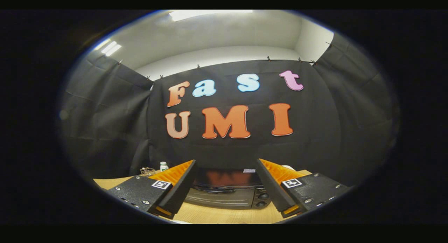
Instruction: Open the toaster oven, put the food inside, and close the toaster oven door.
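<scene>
Toaster oven (227, 190): 1 unit, dark, door shut, standing on the table (224, 215) just ahead of the fingers and framed in the gap between them.

Nearest item: gripper (225, 185), held above the table, 2 fingers spread wide apart with nothing between them. Left finger (176, 187) and right finger (271, 188) each carry a dark outer face and an orange ribbed inner pad.

Next item: table, light wood grain, with a bare strip between the fingers and the front of the toaster oven.

Next item: toaster oven front. Long axis runs side to side, square across the line of the fingers. A handle bar (210, 189) lies along the upper part of the door, slightly toward the left finger. 2 knobs (261, 199) sit in a column at the end nearer the right finger. Judgement: the coming move calls for travel forward and down to that handle, as the door is not yet opened.

Further items: small white bottle (163, 166) and a tangle of wire-like objects (147, 171) at the back of the table beyond the left finger; a pale rounded object (288, 167) beyond the right finger, too hidden to identify. Food: cannot be identified with any certainty.
</scene>
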